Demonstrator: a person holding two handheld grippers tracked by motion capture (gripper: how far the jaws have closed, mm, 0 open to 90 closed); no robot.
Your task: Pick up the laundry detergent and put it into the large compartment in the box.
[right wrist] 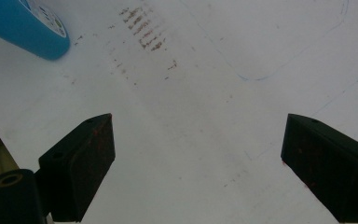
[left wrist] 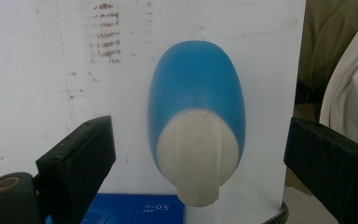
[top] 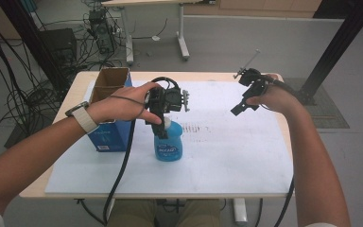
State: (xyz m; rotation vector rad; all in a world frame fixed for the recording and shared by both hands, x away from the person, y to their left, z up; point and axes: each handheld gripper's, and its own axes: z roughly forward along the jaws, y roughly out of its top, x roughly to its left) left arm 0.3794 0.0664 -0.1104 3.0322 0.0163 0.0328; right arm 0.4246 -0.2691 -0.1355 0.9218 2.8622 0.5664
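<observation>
A blue bottle with a white cap stands upright on the white board near the table's middle. My left gripper hovers straight above it, pointing down. In the left gripper view the bottle and its white cap sit between my wide-apart jaws without touching them; the left gripper is open. My right gripper is held above the board's far right part, open, with bare board between its jaws. The bottle's base shows at the top left of the right gripper view.
An open cardboard box with blue sides stands at the table's left, just behind my left wrist. Brown smudges mark the board right of the bottle. Cables and table legs are on the floor beyond the table.
</observation>
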